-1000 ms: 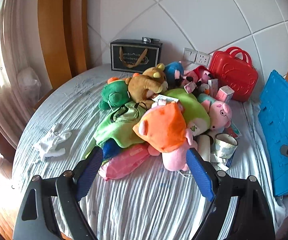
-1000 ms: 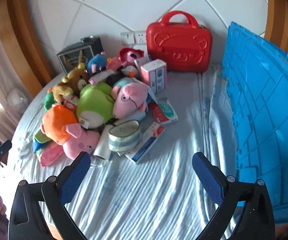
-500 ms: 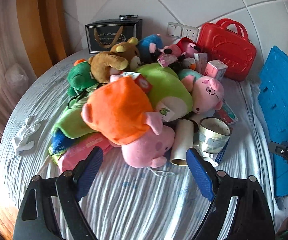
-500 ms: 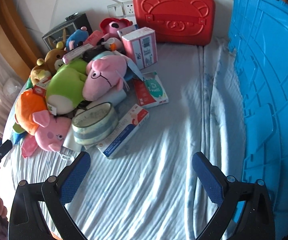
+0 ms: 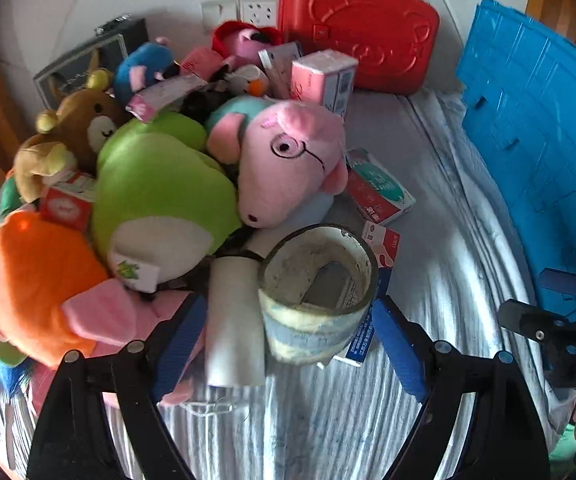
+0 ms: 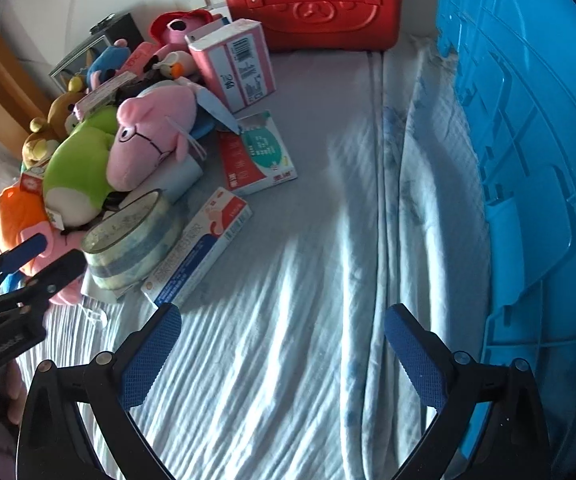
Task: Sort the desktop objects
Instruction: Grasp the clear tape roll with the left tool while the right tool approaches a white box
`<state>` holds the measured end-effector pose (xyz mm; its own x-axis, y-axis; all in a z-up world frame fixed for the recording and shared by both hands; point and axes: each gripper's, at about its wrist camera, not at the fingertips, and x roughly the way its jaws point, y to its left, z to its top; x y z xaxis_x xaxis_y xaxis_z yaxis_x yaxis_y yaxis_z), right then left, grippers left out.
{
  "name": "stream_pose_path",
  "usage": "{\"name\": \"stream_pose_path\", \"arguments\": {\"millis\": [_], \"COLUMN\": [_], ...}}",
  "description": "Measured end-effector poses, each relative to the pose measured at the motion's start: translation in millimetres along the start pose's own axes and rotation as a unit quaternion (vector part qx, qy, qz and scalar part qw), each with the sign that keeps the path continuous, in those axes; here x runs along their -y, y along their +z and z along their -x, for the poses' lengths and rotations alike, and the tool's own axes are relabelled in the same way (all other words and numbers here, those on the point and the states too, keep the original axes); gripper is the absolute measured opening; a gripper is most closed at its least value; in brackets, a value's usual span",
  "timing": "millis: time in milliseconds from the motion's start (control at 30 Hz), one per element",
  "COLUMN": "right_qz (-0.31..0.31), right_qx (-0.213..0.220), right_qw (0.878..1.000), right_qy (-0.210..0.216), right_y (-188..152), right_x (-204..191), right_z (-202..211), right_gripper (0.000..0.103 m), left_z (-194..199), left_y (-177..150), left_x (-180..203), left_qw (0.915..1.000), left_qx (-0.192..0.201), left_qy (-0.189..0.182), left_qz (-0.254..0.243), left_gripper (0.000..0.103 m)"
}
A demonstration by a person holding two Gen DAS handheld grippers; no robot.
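Where the heap of toys and boxes ends, the striped sheet (image 6: pixel 288 320) lies bare as a broad lane running toward the red case (image 6: pixel 312 4) at the wall, shut in on the far side from the heap by the tall wall of the blue crate (image 6: pixel 528 160). The tape roll (image 5: pixel 316 292) sits at the near edge of the heap, open end up, resting on a long blue-and-white box (image 6: pixel 199 248) whose end juts out onto the bare sheet. Just beside the roll lies a white paper tube (image 5: pixel 233 320), and behind the roll rise the pink pig plush (image 5: pixel 288 168) and the green plush (image 5: pixel 155 192), with an orange plush (image 5: pixel 35 280) beyond the tube. A flat red-and-teal box (image 6: pixel 259 156) lies past the roll toward the case, and an upright pink carton (image 6: pixel 235 64) stands nearer the case still.

The left gripper (image 5: pixel 288 340) has its fingers spread wide, one at each side of the roll and tube together; whether the pads touch either cannot be told. The right gripper (image 6: pixel 283 360) hangs over the bare sheet, clear of the roll, fingers wide apart and holding nothing.
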<state>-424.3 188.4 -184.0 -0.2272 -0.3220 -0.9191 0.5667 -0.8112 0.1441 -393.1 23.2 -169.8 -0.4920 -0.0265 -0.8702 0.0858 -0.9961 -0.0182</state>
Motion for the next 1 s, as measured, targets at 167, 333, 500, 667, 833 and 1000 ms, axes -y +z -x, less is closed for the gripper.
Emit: {"name": "stream_pose_path", "arguments": {"millis": [167,333,500,667,833,1000], "right_qz": [-0.009,-0.019,-0.028,-0.011,0.037,0.065], "right_qx": [-0.011,-0.023,-0.029,-0.03,-0.045,-0.047], "right_qw": [1.0,1.0,0.999,0.999,0.998,0.996], "right_qy": [-0.001,-0.008,-0.009,0.011,0.032,0.037], "right_y": [0.6,0.5,0.5,-3.6,-13.1,-13.1], "right_x": [4.7,11.1,14.2,-6.3,-45.3,-76.3], "right_z": [-13.7,-26.6,-30.7,-36.6,-52.5,-69.9], "right_gripper": [0.103,0.103,0.103,0.103,0.103,0.103], "left_z": [-35.2,-42.8,-3.0,47.3,61.8,58.5], "left_y": [9.2,7.8,-16.0,-56.8,-101.4,-137.0], "left_x": [7.2,5.7,-8.1,-38.8,-75.5,-102.8], "left_qw": [0.9989,0.9987,0.9994,0.9967,0.9936,0.9911], "left_qx": [-0.036,-0.019,0.03,0.073,0.057,0.039], "left_qy": [-0.029,-0.048,-0.017,0.027,0.068,0.071], "left_qz": [-0.007,-0.001,-0.006,0.021,0.071,0.105], "left_gripper": [0.085,0.074,0.073,0.073,0.073,0.073]}}
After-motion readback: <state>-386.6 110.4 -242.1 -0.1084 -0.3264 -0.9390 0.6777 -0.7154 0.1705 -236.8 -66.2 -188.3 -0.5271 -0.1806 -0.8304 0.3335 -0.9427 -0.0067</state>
